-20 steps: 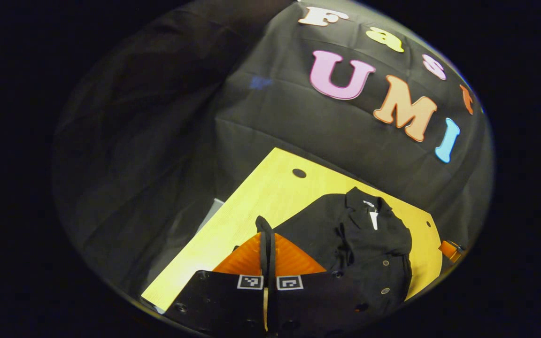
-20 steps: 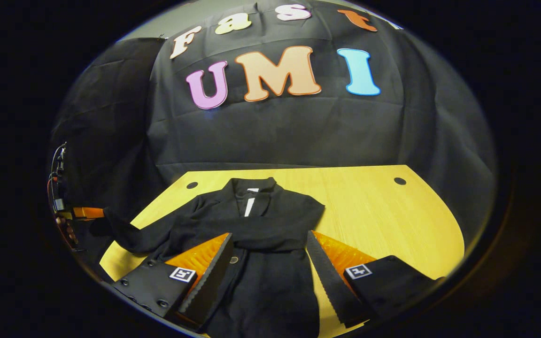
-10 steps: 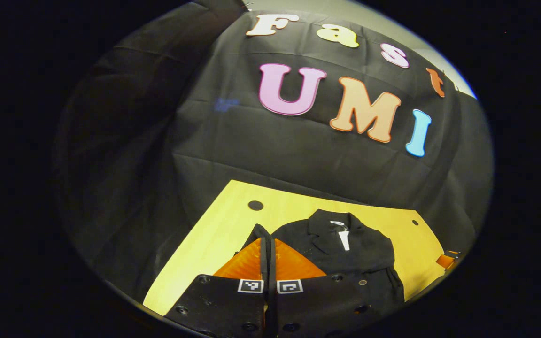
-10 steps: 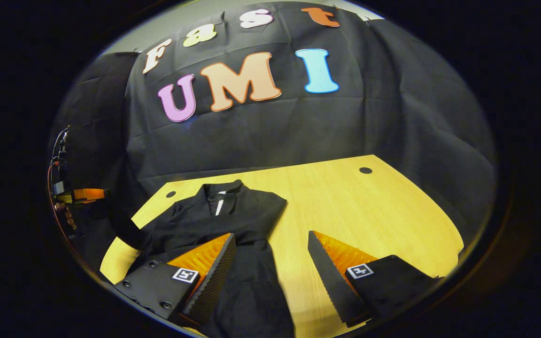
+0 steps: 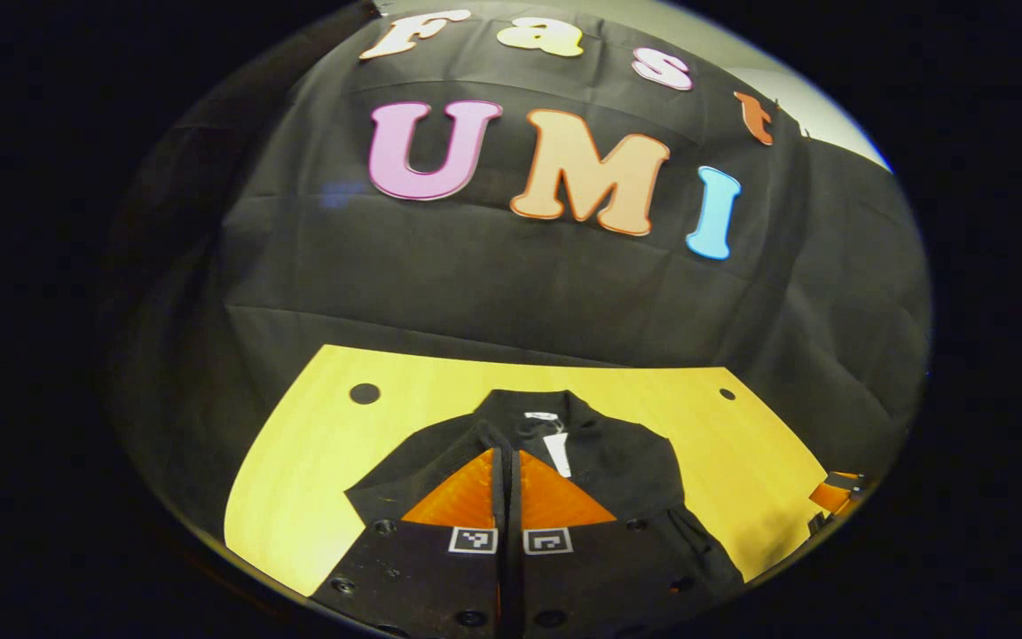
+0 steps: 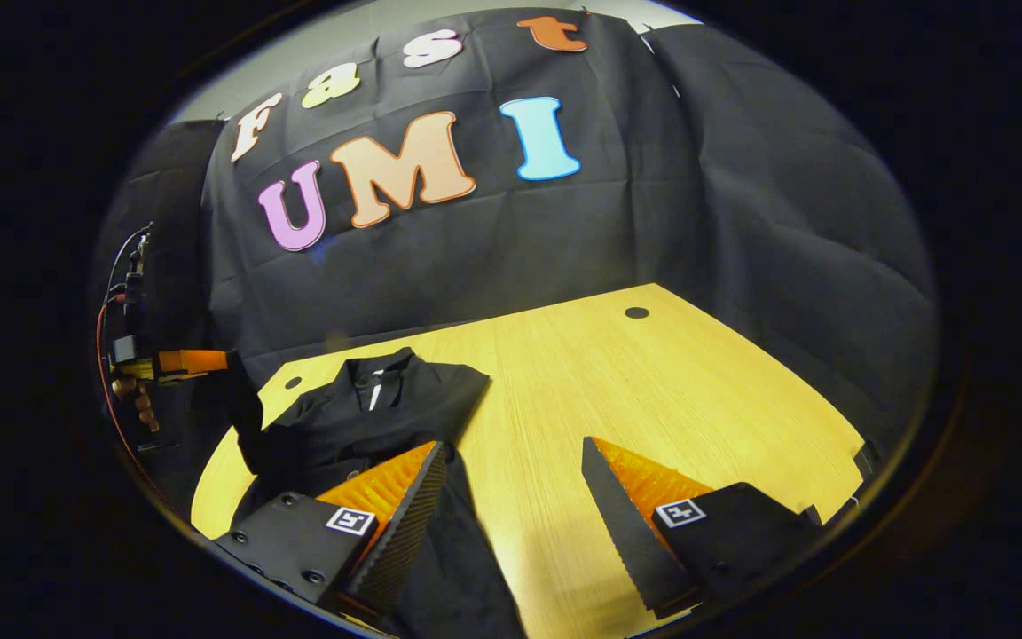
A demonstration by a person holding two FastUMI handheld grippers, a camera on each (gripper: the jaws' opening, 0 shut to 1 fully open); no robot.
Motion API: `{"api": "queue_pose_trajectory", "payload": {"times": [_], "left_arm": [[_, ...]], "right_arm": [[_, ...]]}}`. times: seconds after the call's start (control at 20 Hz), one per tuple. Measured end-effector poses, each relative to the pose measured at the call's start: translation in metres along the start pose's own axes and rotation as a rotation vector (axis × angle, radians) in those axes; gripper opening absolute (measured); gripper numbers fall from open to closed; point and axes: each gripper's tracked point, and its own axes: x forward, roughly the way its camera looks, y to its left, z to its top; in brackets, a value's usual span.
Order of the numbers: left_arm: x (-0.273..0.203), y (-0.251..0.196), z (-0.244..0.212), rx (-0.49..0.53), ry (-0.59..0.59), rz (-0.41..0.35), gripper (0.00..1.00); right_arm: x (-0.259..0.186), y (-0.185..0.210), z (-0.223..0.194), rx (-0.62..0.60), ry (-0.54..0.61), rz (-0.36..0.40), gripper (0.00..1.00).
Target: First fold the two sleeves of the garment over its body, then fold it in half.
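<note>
In the left gripper view, the left gripper [image 5: 506, 457] sits low in the middle with its jaws pressed together on a thin strip of black cloth that runs up between them: a fold of the sleeve [image 5: 486, 435], pinched and carried over the garment's chest. The garment [image 5: 617, 470], a black buttoned jacket, lies on the yellow wooden surface [image 5: 298, 479] with its collar [image 5: 524, 404] toward the booth's black wall and a white tag [image 5: 554, 448] showing inside the neck. The jacket's left shoulder spreads out flat to the left of the fingers, and its body runs down behind the gripper's housing. Two dark round holes [image 5: 364, 393] mark the far corners of the surface. At the right edge, past the surface, a small orange part [image 5: 835, 494] of other gear peeks in.

In the right gripper view, the right gripper [image 6: 511, 475] has its jaws spread wide, with nothing between them but bare surface [image 6: 653, 382]. Its left finger [image 6: 404, 515] hangs over the lower part of the garment [image 6: 404, 404], which lies on the left part of the surface with one sleeve [image 6: 249, 426] lifted off the edge in a dark hanging fold. That fold leads up to the left gripper [image 6: 187, 360], seen far off at the left edge, with a hand [image 6: 134, 395] and red and black cables [image 6: 116, 293] behind it.
</note>
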Motion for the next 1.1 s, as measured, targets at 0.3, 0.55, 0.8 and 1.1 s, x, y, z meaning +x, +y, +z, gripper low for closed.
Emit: {"api": "queue_pose_trajectory", "payload": {"times": [0.3,0.55,0.8,1.1], "left_arm": [[0.042,-0.046,0.000,0.047,0.042,-0.062,0.00],[0.074,-0.080,-0.011,0.087,0.092,-0.085,0.00],[0.094,-0.108,-0.043,0.115,0.202,-0.103,0.00],[0.112,-0.126,-0.059,0.150,0.254,-0.093,0.00]], "right_arm": [[-0.009,-0.031,-0.006,0.031,0.005,-0.042,0.99],[-0.014,-0.057,-0.009,0.051,0.011,-0.077,0.95],[-0.021,-0.076,-0.008,0.062,0.006,-0.105,0.95],[-0.016,-0.086,-0.012,0.066,0.026,-0.118,0.95]]}}
